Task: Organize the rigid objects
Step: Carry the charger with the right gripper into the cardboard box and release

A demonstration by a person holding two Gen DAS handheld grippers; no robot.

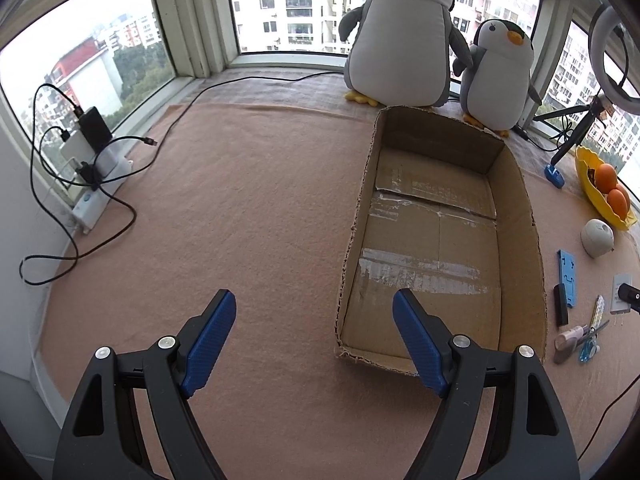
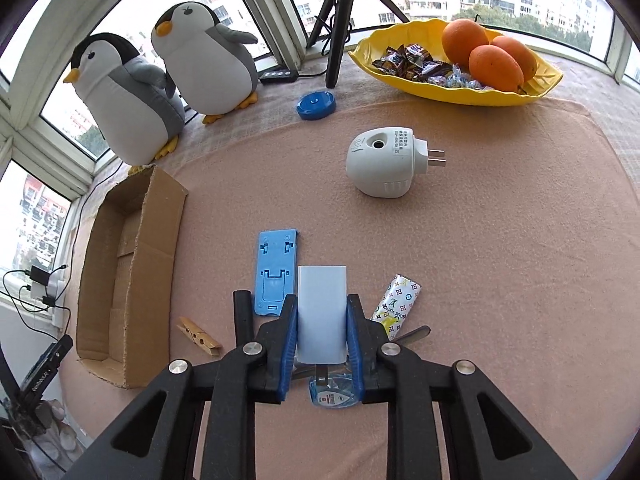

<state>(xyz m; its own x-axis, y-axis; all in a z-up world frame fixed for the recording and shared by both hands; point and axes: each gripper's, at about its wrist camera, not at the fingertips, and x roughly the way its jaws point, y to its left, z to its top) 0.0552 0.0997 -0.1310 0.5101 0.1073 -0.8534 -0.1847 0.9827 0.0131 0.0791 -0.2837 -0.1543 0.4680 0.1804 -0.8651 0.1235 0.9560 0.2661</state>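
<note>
The left gripper [image 1: 314, 310] hangs wide open with nothing between its blue pads, above bare pink cloth just left of the box [image 1: 516, 184]. The box is open-topped and empty; its long axis runs away from the camera toward the 2 penguins [image 1: 400, 40] at the window. To the left of it the surface [image 1: 248, 208] lies free as far as the chargers and cables [image 1: 86, 148] at the window edge.

The right gripper [image 2: 322, 316] is closed on a pale blue block [image 2: 322, 312], its pads pressing both long sides; the block's long axis points along the fingers, away from the camera. No earlier picture shows its motion. Beneath it sit a clear blue item [image 2: 332, 394] and scissors [image 2: 416, 334], partly hidden.

Just left of the block lies a blue stand [image 2: 276, 268], long axis nearly parallel to it; a clothespin [image 2: 200, 336] lies between the stand and the box, angled. Just right lies a patterned tube [image 2: 398, 306], tilted right. Beyond is open cloth up to a white plug device [image 2: 380, 164], prongs pointing right, then a blue lid [image 2: 316, 105] and a yellow dish [image 2: 532, 88] with 3 oranges [image 2: 496, 65] and sweets near the far edge.
</note>
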